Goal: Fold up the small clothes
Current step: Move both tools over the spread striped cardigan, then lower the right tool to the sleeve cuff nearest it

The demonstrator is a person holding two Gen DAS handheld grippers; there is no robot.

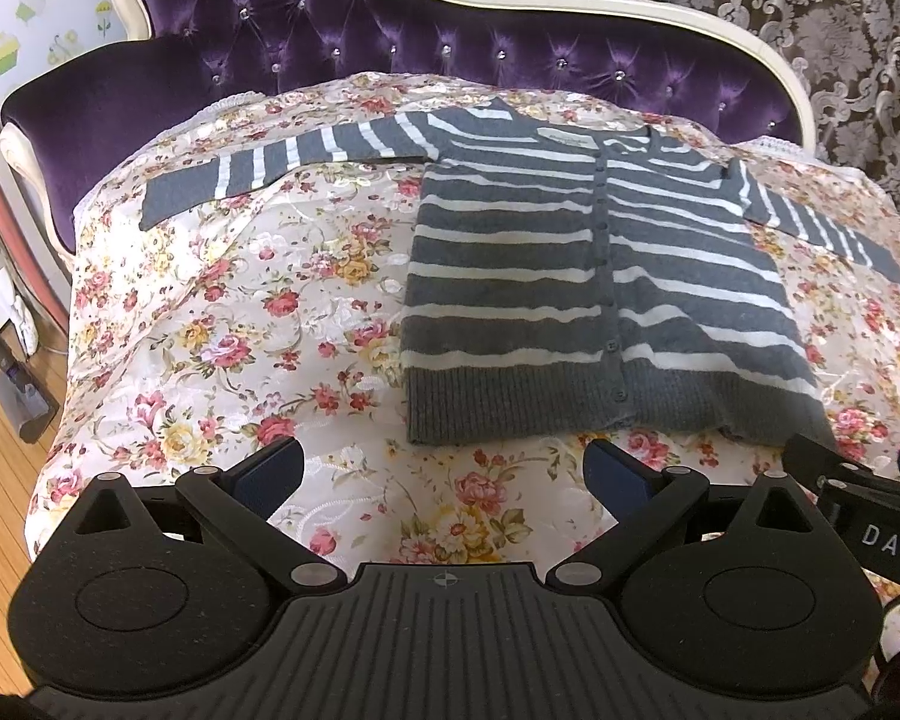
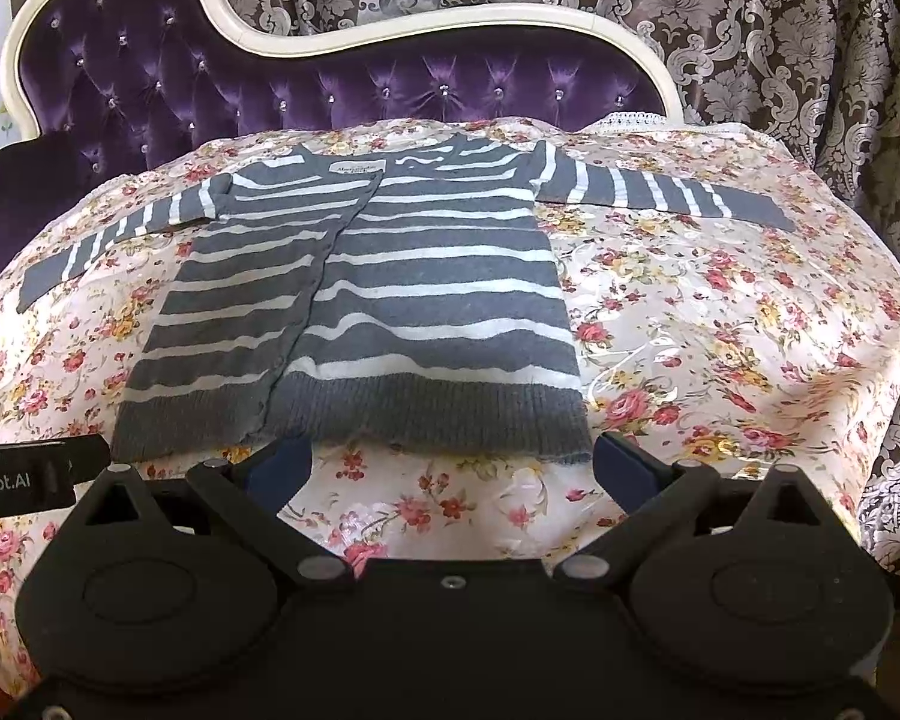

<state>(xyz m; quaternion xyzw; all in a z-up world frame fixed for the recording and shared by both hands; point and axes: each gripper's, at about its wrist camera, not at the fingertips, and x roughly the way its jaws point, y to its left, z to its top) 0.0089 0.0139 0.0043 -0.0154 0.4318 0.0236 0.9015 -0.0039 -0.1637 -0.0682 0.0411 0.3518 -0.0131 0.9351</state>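
Note:
A small grey cardigan with white stripes lies flat and buttoned on a floral cover, both sleeves stretched out sideways, collar toward the headboard. In the right wrist view the cardigan fills the middle. My left gripper hovers open just short of the ribbed hem, toward its left corner, holding nothing. My right gripper is open too, right at the hem's near edge, empty. The right gripper's finger shows at the right edge of the left wrist view.
A purple tufted headboard with a cream frame stands behind the cover. Patterned curtains hang at the back and right. At the left, wooden floor and a vacuum cleaner lie beside the bed edge.

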